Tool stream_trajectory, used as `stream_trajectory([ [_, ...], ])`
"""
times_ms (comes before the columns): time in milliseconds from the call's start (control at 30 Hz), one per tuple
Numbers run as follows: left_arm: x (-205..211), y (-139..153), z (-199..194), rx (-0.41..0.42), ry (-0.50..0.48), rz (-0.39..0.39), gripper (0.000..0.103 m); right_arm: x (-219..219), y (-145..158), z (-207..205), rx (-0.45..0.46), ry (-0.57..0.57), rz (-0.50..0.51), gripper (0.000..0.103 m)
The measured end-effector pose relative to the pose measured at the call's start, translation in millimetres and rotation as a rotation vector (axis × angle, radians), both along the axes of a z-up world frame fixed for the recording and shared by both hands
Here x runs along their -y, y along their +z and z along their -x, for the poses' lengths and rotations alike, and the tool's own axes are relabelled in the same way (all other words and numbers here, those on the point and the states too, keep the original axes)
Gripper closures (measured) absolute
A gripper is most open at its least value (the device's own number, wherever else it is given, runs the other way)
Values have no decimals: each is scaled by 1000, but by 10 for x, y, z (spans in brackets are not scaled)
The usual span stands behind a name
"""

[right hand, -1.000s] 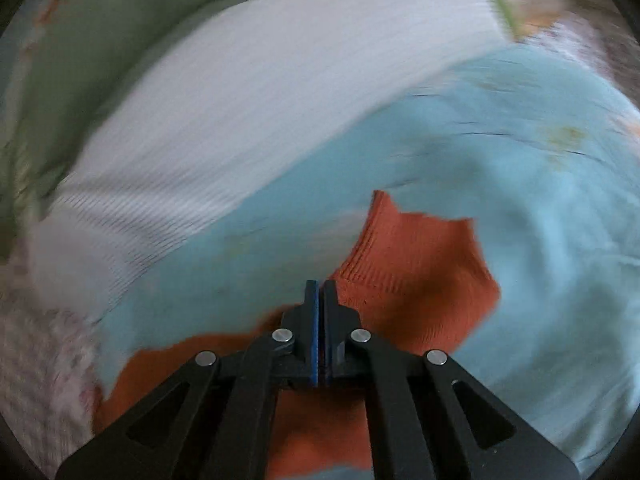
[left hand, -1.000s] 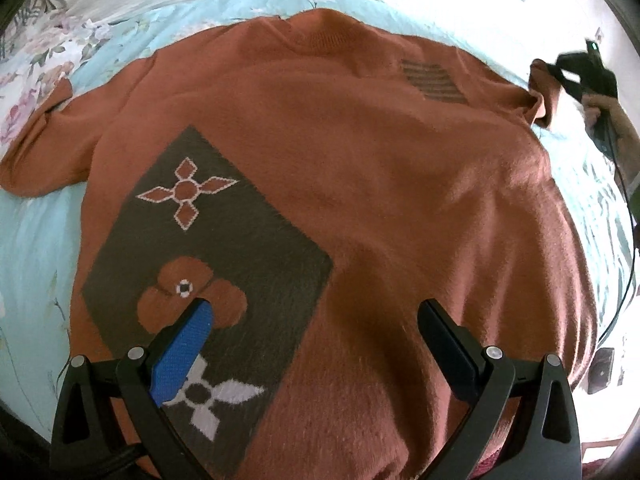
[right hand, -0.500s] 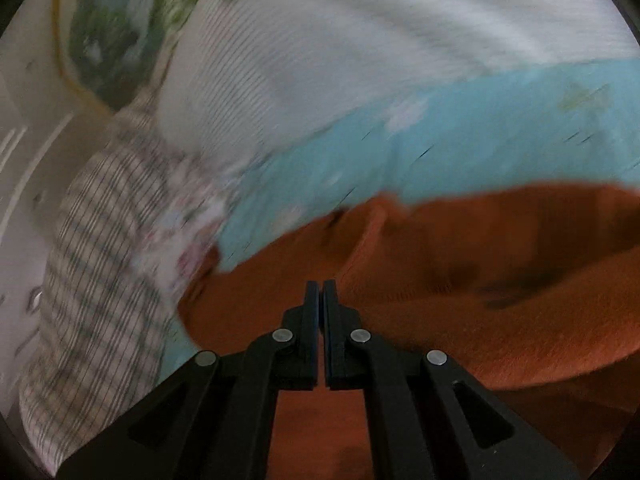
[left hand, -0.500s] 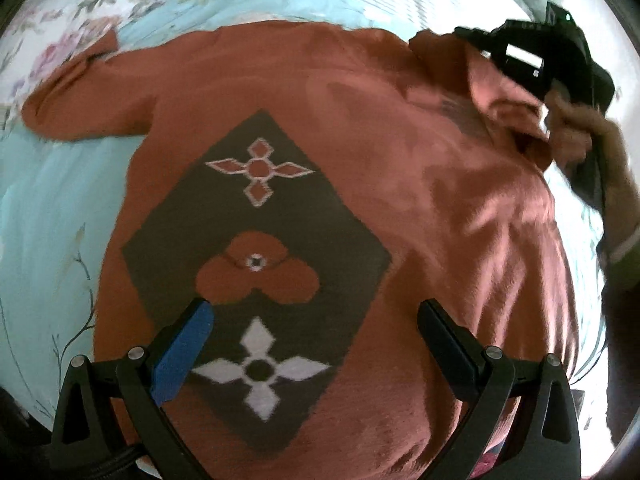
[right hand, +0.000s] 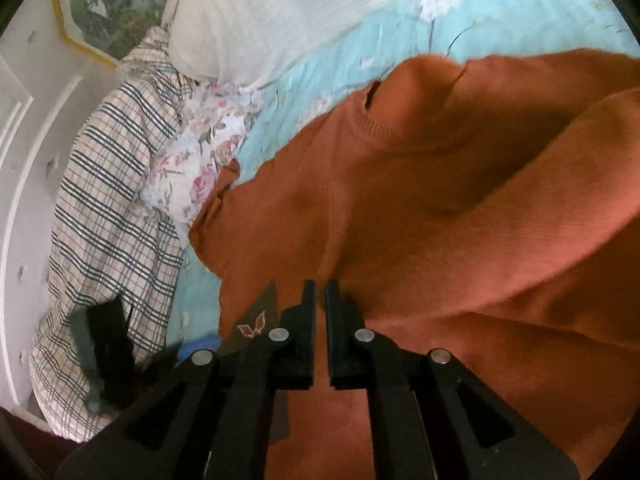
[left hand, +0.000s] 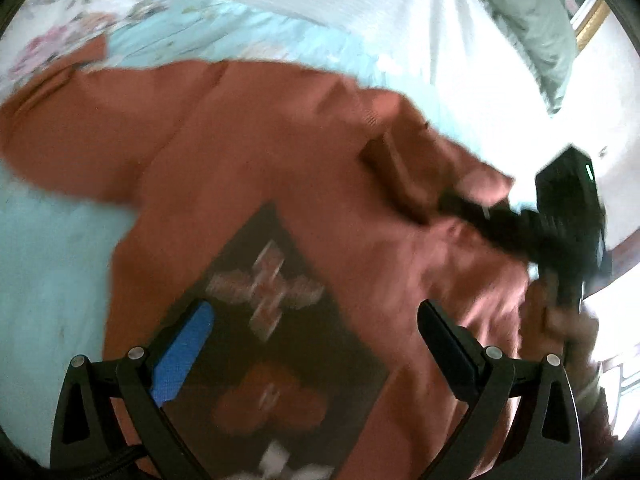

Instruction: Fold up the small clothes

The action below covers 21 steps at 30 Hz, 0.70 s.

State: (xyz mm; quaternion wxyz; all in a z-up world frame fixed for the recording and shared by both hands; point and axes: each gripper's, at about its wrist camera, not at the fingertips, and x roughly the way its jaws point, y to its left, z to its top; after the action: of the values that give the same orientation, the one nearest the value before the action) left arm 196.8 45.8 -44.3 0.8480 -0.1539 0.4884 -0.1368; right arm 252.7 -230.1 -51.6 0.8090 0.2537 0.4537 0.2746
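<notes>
A rust-orange sweater (left hand: pixel 248 152) with a dark diamond panel (left hand: pixel 280 320) lies on the light blue bed sheet (left hand: pixel 48 272). My left gripper (left hand: pixel 316 320) is open above the panel, empty. In the left wrist view my right gripper (left hand: pixel 452 204) has the right sleeve (left hand: pixel 404 160) folded across the chest. In the right wrist view the right gripper (right hand: pixel 319 300) shows a narrow gap between its jaws, with no cloth seen between them, and orange sweater (right hand: pixel 440 216) lies under it.
A white striped pillow (right hand: pixel 304 12) lies at the head of the bed. A plaid cloth (right hand: pixel 108 216) and floral fabric (right hand: pixel 200 160) lie at the left beside a white wall. A framed picture (right hand: pixel 116 4) hangs above.
The right gripper carried the sleeve inward over the chest and its jaws have parted slightly. The left gripper moved up the sweater, staying open.
</notes>
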Motion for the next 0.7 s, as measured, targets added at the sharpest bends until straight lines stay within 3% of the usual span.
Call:
stream_trajectory([
  [100, 208, -5, -486, 3, -66, 19, 1, 175, 120, 218, 25, -57, 4, 80],
  [267, 640, -126, -1426, -71, -188, 74, 2, 412, 231, 555, 39, -135, 6, 73],
  [300, 713, -159, -1542, -80, -210, 68, 7, 461, 244, 618, 39, -151, 5, 72],
  [367, 874, -260, -1740, -93, -240, 22, 29, 562, 269, 727, 43, -189, 4, 67],
  [433, 1051, -354, -1832, -78, -274, -71, 67, 666, 286, 809, 45, -224, -5, 63],
  [467, 1090, -352, -1819, -50, -280, -109, 76, 716, 294, 840, 45, -241, -5, 63],
  [500, 1109, -334, -1786, -18, -280, -140, 93, 749, 303, 857, 46, -250, -5, 63],
  [600, 877, -133, -1553, 63, -208, -90, 98, 916, 320, 932, 48, -294, -10, 63],
  [700, 467, 131, -1157, 196, -82, -87, 98, 1069, 341, 1021, 54, -335, -6, 63],
])
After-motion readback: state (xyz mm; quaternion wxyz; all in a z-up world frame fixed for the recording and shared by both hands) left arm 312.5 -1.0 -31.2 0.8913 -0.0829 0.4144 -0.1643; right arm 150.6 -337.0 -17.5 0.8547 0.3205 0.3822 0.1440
